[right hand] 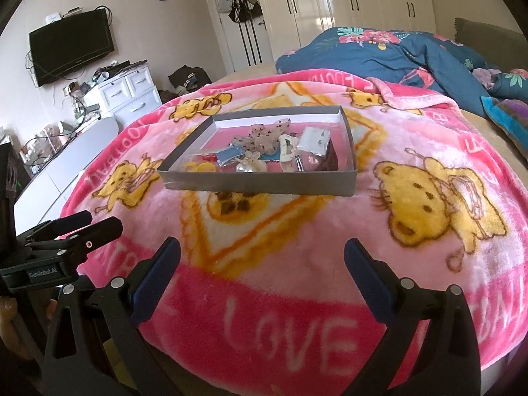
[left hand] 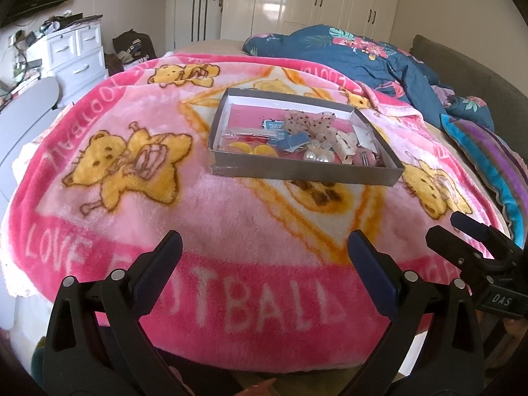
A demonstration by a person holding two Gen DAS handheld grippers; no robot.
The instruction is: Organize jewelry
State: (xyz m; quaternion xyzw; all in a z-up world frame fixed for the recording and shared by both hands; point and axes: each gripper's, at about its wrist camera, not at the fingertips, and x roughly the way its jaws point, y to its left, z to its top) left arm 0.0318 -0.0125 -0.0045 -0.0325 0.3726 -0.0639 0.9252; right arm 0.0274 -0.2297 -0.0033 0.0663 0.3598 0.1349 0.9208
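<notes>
Left wrist view looks across a bed covered by a pink blanket [left hand: 231, 231] printed with yellow bears and the words LOVE FOOTBALL. A shallow grey box [left hand: 297, 168] sits on the blanket near the middle of the bed, well apart from both tools. Inside it lies a loose heap of jewelry and hair pieces: a sheer spotted bow [left hand: 308, 122], a pair of large pearl pieces [left hand: 315, 155] near the front wall, two yellow pieces [left hand: 250, 148] at the front left, a white claw clip [left hand: 346, 145] and some small packets; the smaller items are too blurred to name with any certainty.

The left hand-held gripper [left hand: 264, 254] hovers low over the near edge of the blanket with its fingers wide apart and nothing between them. The right hand-held gripper [left hand: 462, 231] shows at the right edge of this view, also over the blanket; in its own view [right hand: 262, 254] its fingers stand wide apart and empty.

Right wrist view shows the same box [right hand: 260, 186] straight ahead, with a small clear packet [right hand: 313, 140] towards its right side. The left hand-held gripper [right hand: 89, 227] appears at the left edge. Behind the box a dark blue floral quilt [right hand: 379, 56] is bunched at the far right of the bed. A white drawer unit [right hand: 128, 95] and a wall-mounted television [right hand: 71, 46] stand off to the left, with white wardrobes [right hand: 356, 3] at the back
</notes>
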